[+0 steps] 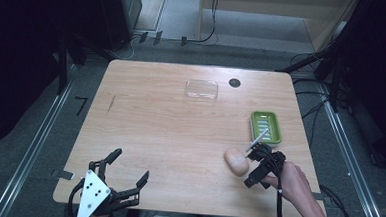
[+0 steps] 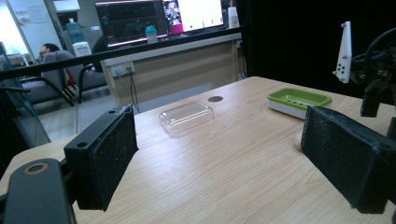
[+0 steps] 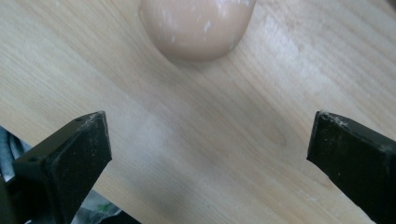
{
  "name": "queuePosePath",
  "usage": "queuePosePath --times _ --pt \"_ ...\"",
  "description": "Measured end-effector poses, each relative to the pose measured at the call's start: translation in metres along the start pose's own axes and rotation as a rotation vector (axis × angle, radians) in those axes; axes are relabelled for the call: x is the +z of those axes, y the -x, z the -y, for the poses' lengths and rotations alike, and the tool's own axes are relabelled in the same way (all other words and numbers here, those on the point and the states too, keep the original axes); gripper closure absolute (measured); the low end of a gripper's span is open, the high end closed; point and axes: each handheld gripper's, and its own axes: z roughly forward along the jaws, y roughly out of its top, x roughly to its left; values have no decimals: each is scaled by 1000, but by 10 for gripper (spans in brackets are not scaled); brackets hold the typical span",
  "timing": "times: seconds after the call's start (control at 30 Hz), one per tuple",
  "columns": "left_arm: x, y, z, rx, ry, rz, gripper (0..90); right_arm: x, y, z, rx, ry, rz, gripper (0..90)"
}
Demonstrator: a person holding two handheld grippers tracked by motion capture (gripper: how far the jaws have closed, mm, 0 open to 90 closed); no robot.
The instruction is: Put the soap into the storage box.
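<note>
left gripper [image 1: 130, 169] at near-left table edge, jaws wide apart, nothing held, clear lid [image 1: 201, 89] far centre on wooden table [image 1: 154, 131], peach soap bar [image 1: 236, 161] near-right on bare wood, right gripper [image 3: 208, 154] just beside it, jaws spread wide, empty, green soap dish [image 1: 265, 126] behind

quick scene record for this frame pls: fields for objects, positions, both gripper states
surface: wooden table
soap bar: peach oval, near right part of table, bare wood around it
soap dish: green, just beyond the soap, empty
clear lid: transparent tray, far centre
left gripper: open, near-left edge, holding nothing
right gripper: open, beside the soap, soap ahead of the jaws, not between them
</note>
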Motion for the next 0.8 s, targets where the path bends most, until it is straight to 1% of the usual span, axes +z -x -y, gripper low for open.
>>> queuePosePath --times 0.03,0.2,0.23,0.4,0.43,0.57,0.6,0.63,0.67,0.73,0.8 --pt "0 0 0 3 -3 3 114 0 -1 -5 -5 3 0 0" --pt "0 0 0 2 -3 2 114 -1 -3 -12 -10 -1 1 0" --pt "0 0 0 -2 -2 0 114 -1 -3 -16 -12 -2 -6 0" --pt "0 0 0 -2 -5 -4 114 -1 -5 -24 -12 -13 -7 0" --pt "0 0 0 -2 -5 -4 114 -1 -5 -26 -18 -13 -11 0" --pt "0 0 0 -3 -3 -1 114 -1 -6 -32 -16 -14 -16 0" --pt "0 0 0 -2 -7 -2 114 -1 -7 -36 -16 -19 -20 0" --pt "0 0 0 -2 -7 -2 114 -1 -7 -36 -16 -19 -20 0" --pt "0 0 0 -2 -8 -3 114 -1 -7 -41 -16 -19 -22 0" --pt "0 0 0 -2 -7 -1 114 -1 -7 -43 -17 -21 -25 0" --pt "0 -1 0 -4 -5 1 114 0 -6 -49 -16 -20 -28 0"
